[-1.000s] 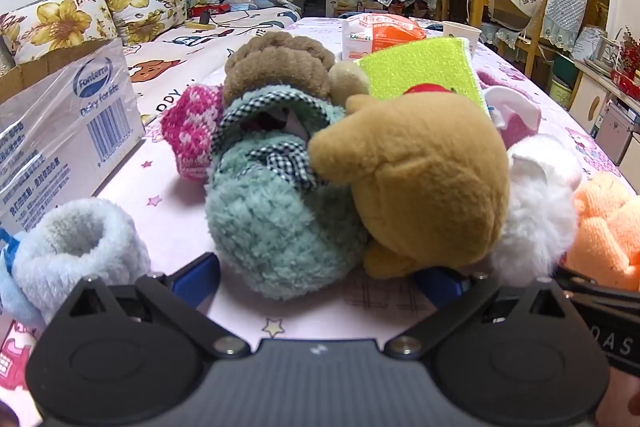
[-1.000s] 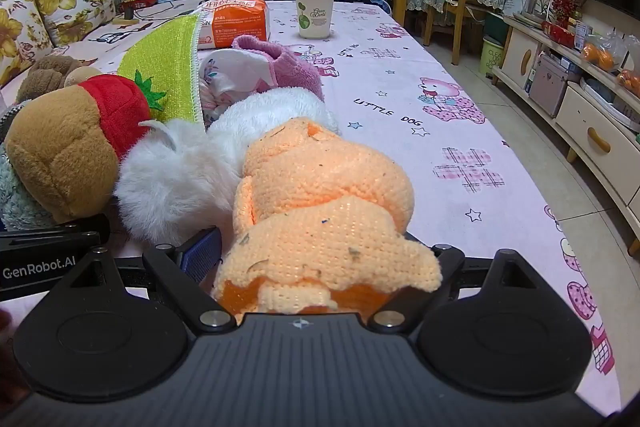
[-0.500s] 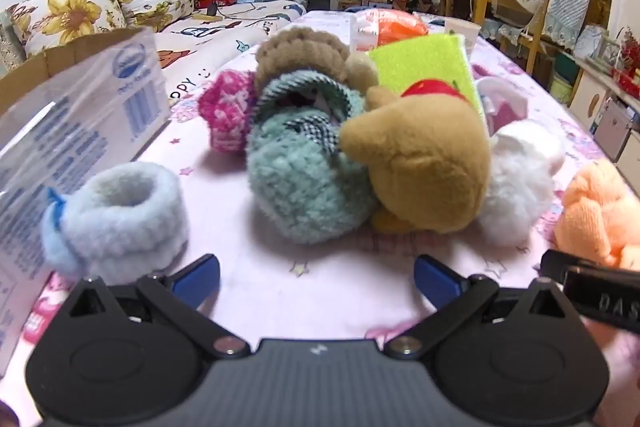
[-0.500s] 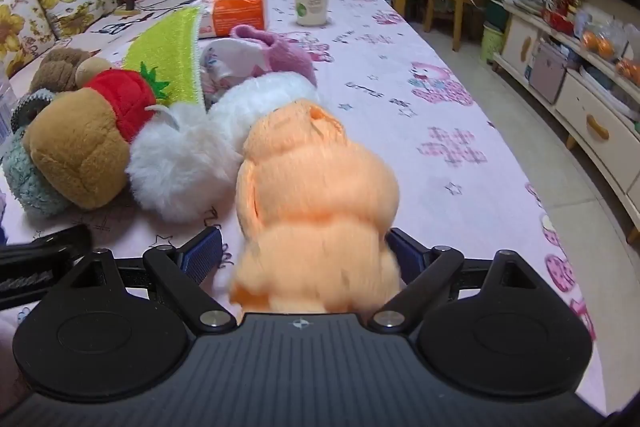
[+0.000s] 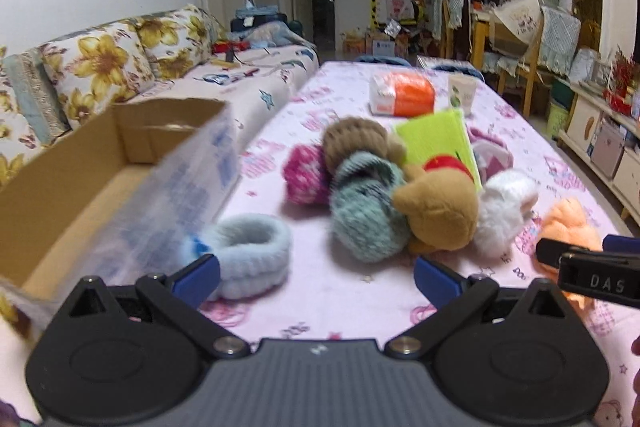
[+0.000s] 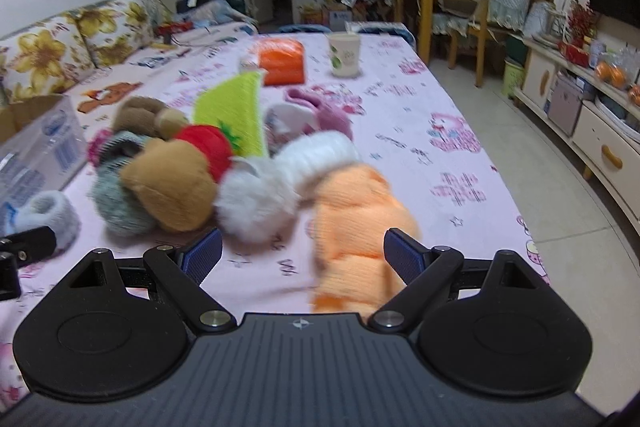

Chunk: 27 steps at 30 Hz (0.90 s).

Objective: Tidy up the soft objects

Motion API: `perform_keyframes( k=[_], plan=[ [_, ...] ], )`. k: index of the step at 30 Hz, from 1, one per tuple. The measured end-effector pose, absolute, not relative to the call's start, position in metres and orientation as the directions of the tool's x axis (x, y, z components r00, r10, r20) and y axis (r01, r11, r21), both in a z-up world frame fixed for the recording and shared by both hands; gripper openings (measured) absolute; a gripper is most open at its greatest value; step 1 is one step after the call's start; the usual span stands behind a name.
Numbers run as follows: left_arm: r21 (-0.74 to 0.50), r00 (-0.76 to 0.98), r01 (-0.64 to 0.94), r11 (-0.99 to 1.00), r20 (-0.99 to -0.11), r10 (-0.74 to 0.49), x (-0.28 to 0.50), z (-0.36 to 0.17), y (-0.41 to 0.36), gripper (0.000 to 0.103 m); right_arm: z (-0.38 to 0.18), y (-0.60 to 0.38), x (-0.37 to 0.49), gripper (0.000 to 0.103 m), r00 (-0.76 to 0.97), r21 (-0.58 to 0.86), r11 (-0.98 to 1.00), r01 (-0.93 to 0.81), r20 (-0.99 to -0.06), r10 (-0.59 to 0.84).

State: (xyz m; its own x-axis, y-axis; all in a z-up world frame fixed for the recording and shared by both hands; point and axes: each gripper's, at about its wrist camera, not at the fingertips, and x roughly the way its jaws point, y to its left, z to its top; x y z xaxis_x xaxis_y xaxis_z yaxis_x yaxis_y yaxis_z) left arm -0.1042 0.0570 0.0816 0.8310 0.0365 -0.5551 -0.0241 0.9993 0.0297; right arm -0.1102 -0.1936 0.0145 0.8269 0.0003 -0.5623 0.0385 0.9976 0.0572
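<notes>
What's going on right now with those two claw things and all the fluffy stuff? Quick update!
Left gripper open, empty. Right gripper open around orange knit, not clamped. Soft pile on table; cardboard box at left, nothing seen inside. Nothing blocking.

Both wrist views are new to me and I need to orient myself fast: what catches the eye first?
A heap of soft things fills the middle of the pink tablecloth: a tan plush toy, a teal knitted item, a white fluffy one. An orange knitted item lies between the open fingers of the right hand-held gripper. An open cardboard box stands at the table's left edge.
</notes>
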Motion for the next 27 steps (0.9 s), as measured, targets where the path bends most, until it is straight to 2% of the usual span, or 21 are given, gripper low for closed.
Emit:
perform_keyframes(
  k=[16,27],
  plan=[
    [0.054,0.891,-0.137,0.989,-0.431,0.147,-0.172,0.138,0.124,0.102,0.044,-0.149,-0.152,0.103,0.884,0.044,0.987,-0.153,-0.440,0.157],
    [0.076,0.902,-0.199,0.977,-0.375,0.213,-0.210,0.156,0.160,0.103,0.050,-0.132,-0.166,0.103,0.869,0.042,0.960,-0.277,-0.416,0.269]
  ],
)
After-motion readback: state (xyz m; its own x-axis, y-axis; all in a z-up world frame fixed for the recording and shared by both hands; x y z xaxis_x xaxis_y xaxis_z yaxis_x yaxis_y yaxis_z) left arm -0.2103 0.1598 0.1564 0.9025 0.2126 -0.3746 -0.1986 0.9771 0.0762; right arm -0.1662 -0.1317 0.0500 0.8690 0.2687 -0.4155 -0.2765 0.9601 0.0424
